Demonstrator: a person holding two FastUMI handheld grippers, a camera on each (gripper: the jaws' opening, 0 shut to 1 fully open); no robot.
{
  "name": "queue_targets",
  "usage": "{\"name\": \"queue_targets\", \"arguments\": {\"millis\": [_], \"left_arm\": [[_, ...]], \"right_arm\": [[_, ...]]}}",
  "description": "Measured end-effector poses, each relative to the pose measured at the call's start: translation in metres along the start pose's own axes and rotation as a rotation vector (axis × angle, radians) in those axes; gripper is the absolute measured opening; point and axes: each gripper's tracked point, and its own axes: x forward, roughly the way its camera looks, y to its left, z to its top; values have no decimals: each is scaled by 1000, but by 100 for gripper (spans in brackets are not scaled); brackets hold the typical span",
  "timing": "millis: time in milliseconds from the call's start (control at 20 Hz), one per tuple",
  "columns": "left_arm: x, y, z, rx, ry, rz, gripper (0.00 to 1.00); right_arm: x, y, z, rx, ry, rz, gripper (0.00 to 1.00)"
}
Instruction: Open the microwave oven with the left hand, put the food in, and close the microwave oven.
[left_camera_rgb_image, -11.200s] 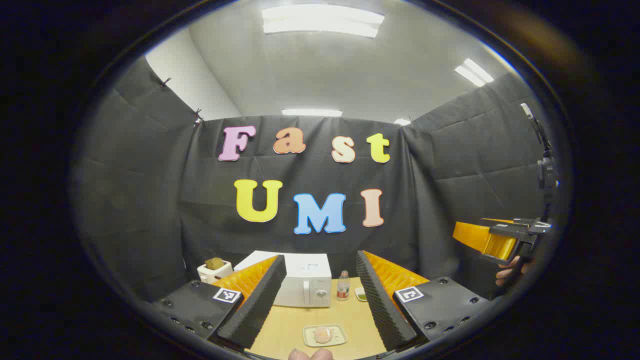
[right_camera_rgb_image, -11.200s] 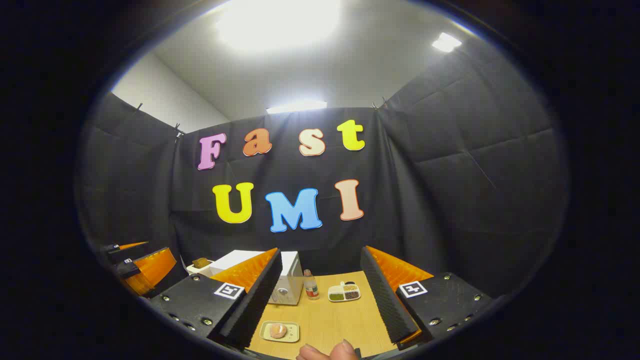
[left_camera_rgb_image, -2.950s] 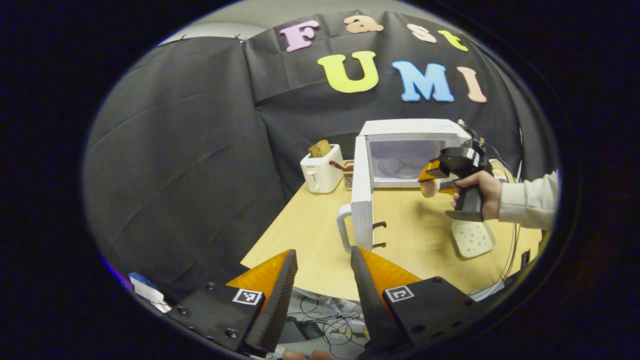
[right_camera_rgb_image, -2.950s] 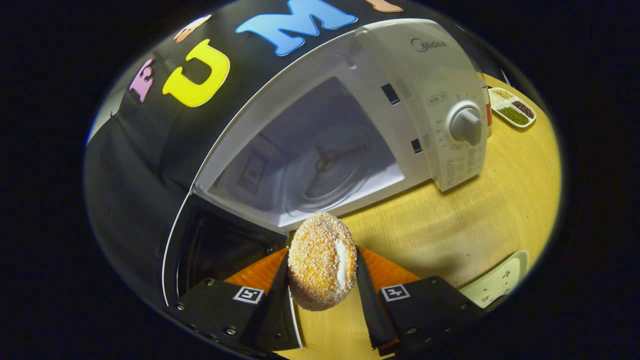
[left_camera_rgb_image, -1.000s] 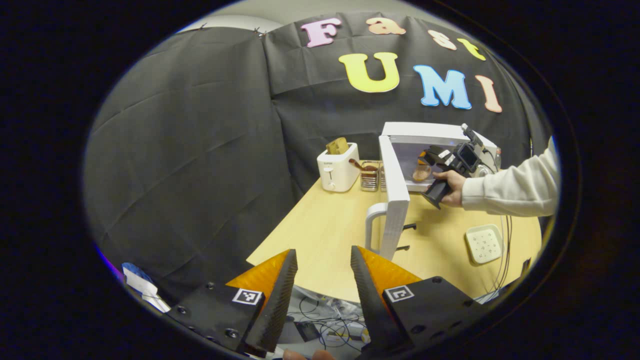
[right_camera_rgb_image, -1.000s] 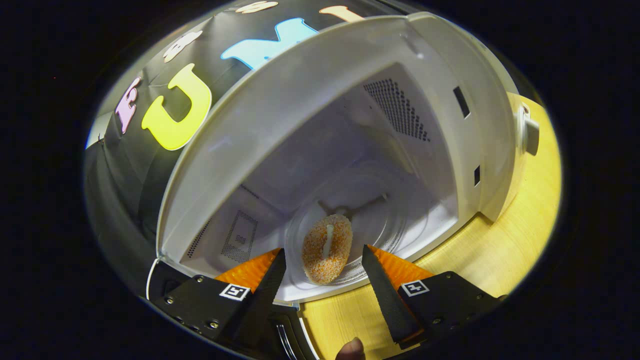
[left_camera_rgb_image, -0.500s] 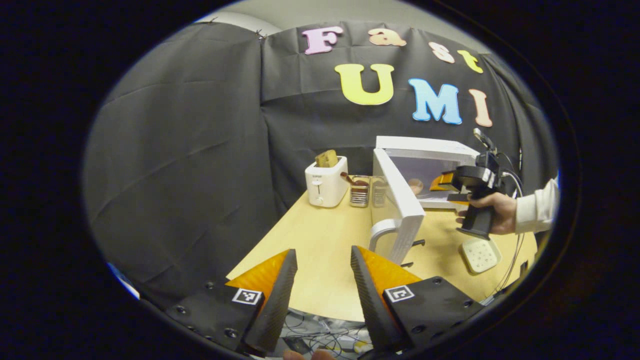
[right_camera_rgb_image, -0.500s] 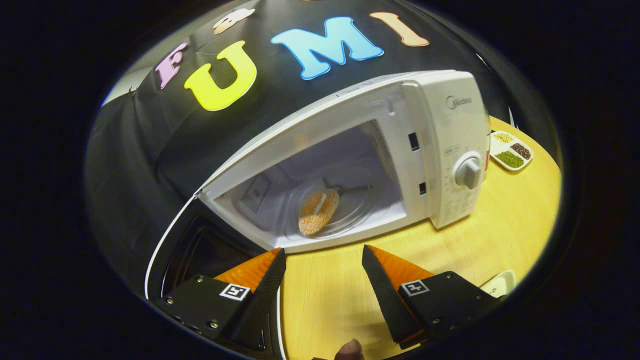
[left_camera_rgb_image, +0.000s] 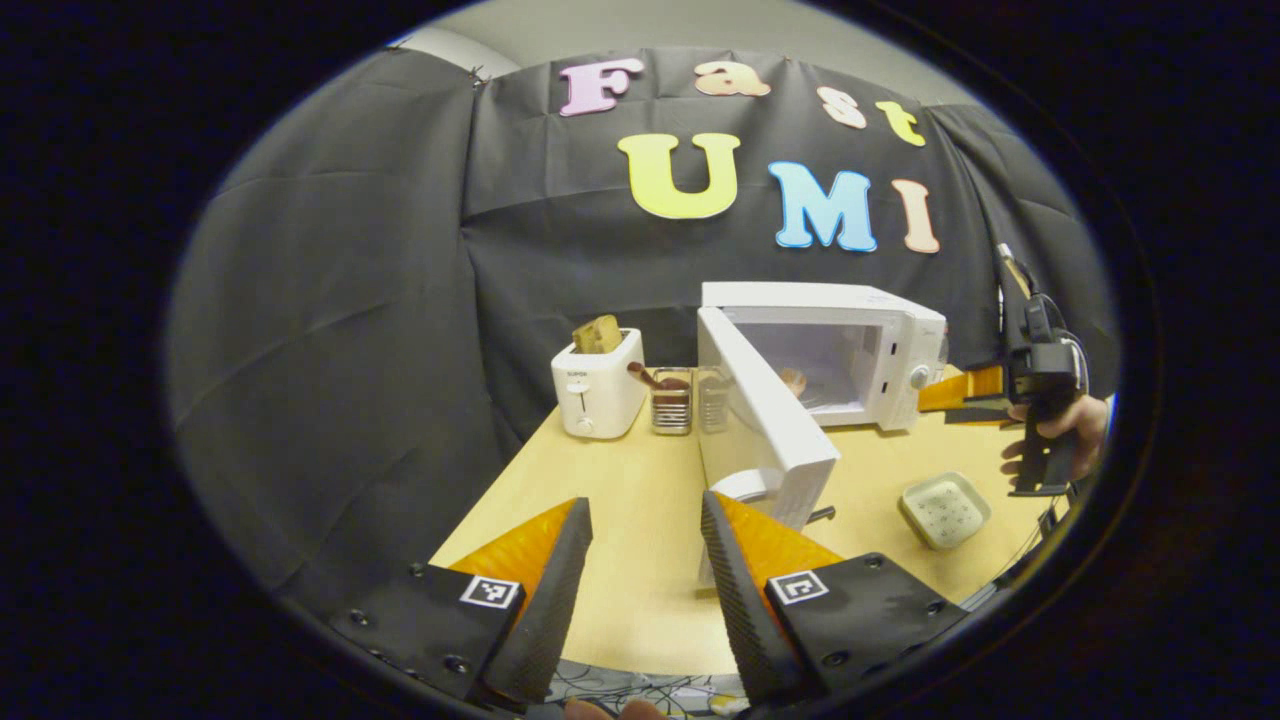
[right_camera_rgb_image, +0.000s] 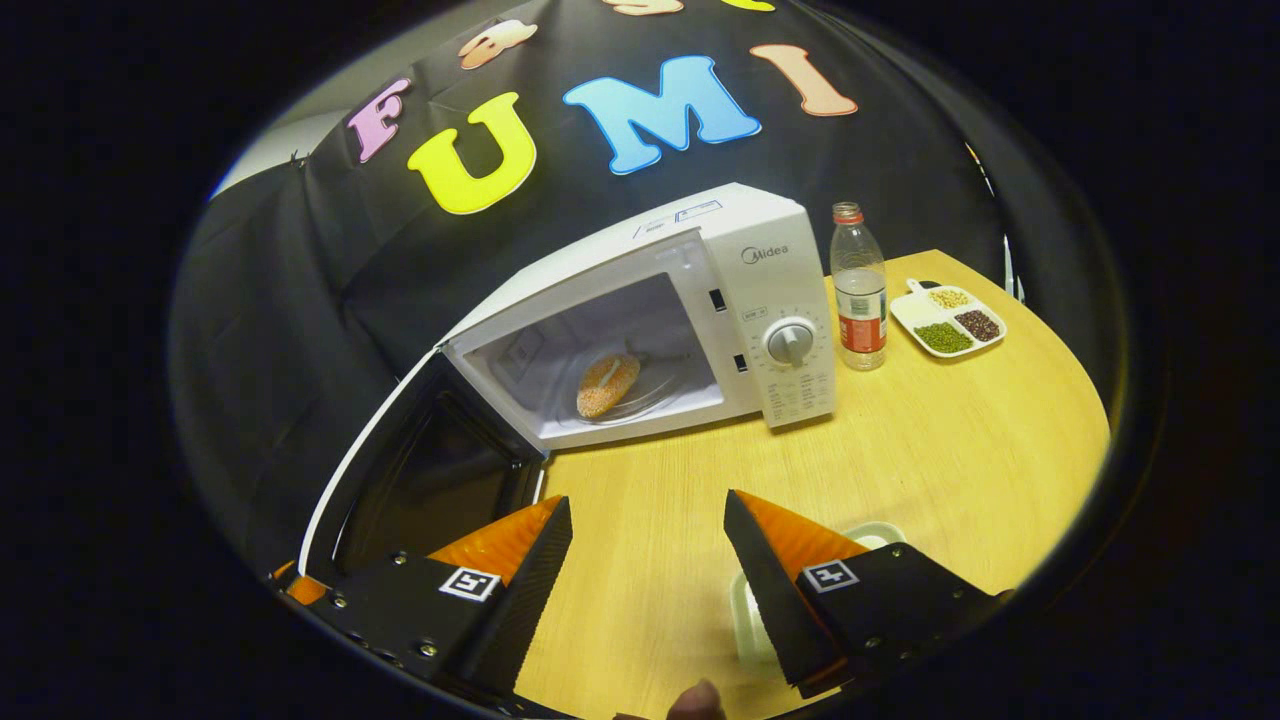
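The white microwave oven (right_camera_rgb_image: 770, 270) stands on the wooden table (right_camera_rgb_image: 950, 440) with its door (right_camera_rgb_image: 420, 470) swung wide open. A crumb-coated bun (right_camera_rgb_image: 607, 384) lies on the glass turntable inside. My right gripper (right_camera_rgb_image: 648, 550) hangs open and empty over the table, well back from the oven mouth. In the left gripper view the oven (left_camera_rgb_image: 850, 330) is ahead, its door (left_camera_rgb_image: 770, 420) pointing toward me. My left gripper (left_camera_rgb_image: 640, 540) is open and empty, just short of the door's handle (left_camera_rgb_image: 745, 487). The right gripper (left_camera_rgb_image: 975, 395) and the hand holding it show at the right there.
A white toaster (left_camera_rgb_image: 597, 385) with bread and a small rack (left_camera_rgb_image: 672, 400) stand left of the oven. A bottle (right_camera_rgb_image: 858, 290) and a divided dish of beans (right_camera_rgb_image: 948, 320) are to the oven's right. An empty pale dish (left_camera_rgb_image: 944, 510) lies on the near table.
The right gripper has let go of the bun inside the oven and pulled back out over the table. The left gripper has moved closer to the door's handle.
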Motion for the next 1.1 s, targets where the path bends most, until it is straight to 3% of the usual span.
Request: {"name": "queue_targets", "arguments": {"millis": [250,400,700,850,1100], "left_arm": [[8,-16,-2,-8,29,11,81],[12,-18,3,62,41,57,81],[11,-32,5,146,65,126,82],[10,-65,7,128,65,91,81],[26,-154,22,105,36,-85,82]], "right_arm": [[-62,-22,-14,-169,22,45,94],[-111,-40,-22,-275,15,54,94],[-195,-66,-35,-360,-26,102,94],[-219,-85,-30,-390,-48,69,94],[-221,-97,-22,-329,-41,16,94]]}}
